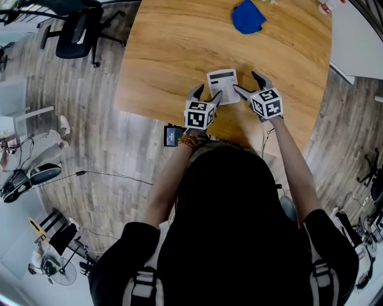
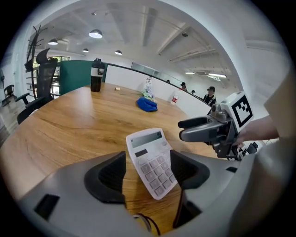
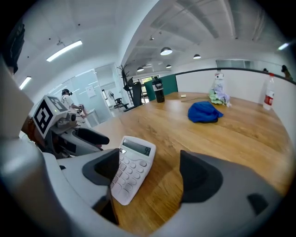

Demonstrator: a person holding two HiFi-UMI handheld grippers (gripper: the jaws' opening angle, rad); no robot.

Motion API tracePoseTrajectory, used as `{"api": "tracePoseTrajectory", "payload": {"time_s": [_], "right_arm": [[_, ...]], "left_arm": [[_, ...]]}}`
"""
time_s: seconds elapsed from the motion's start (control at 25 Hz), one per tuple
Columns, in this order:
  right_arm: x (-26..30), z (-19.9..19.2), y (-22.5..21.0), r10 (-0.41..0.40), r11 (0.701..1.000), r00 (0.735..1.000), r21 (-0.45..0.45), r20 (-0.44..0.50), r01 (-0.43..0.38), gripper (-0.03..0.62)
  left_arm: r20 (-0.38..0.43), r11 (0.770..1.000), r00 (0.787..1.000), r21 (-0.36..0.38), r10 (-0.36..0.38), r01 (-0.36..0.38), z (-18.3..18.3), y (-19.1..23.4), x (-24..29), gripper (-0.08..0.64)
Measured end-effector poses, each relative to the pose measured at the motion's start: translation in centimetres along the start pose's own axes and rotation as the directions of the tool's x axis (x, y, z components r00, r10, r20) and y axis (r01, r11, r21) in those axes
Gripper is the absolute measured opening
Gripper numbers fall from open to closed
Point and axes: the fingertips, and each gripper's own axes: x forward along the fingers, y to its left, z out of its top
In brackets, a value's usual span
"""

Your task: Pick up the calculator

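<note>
**White calculator (image 1: 222, 85) flat on the wood table (image 1: 173, 54), open jaws on both sides**

The calculator is seen lying keys up near the table's near edge. The left gripper (image 1: 207, 94) is held with its jaws wide apart, the calculator's lower end between them and not clamped. The right gripper (image 1: 247, 83) is likewise spread wide and empty, with the calculator's edge beside one jaw. A blue cloth (image 1: 248, 16) is seen near the far edge.

Calculator (image 1: 222, 85) on the table (image 1: 173, 54) between left tongs (image 1: 209, 92) and right tongs (image 1: 245, 82), cloth (image 1: 248, 17) behind
</note>
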Motion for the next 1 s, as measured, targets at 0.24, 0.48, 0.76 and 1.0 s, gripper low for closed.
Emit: {"api": "tracePoseTrajectory", "payload": {"time_s": [0.24,0.48,0.76,1.0], "right_arm": [[2.0,-0.3,0.4,0.044,0.999,0.998,-0.019,-0.034,-0.044,0.422],[3.8,-1.1,0.8,0.085,0.995,0.993,-0.036,-0.083,-0.088,0.417],[4.9,-1.9,1.1,0.118,0.993,0.986,0.004,-0.119,-0.118,0.375],[5.4,-1.2,1.1,0.116,0.993,0.989,0.026,-0.091,-0.114,0.362]], "left_arm": [[-0.047,1.0,0.999,0.001,-0.005,0.005,-2.5,0.3,0.8,0.305],[-0.078,0.999,0.997,-0.037,-0.012,0.009,-3.8,0.6,1.6,0.305],[-0.119,0.995,0.992,-0.092,-0.039,0.028,-4.7,1.1,2.3,0.304],[-0.113,0.992,0.992,-0.118,-0.064,0.05,-4.4,0.8,2.4,0.304]]}}
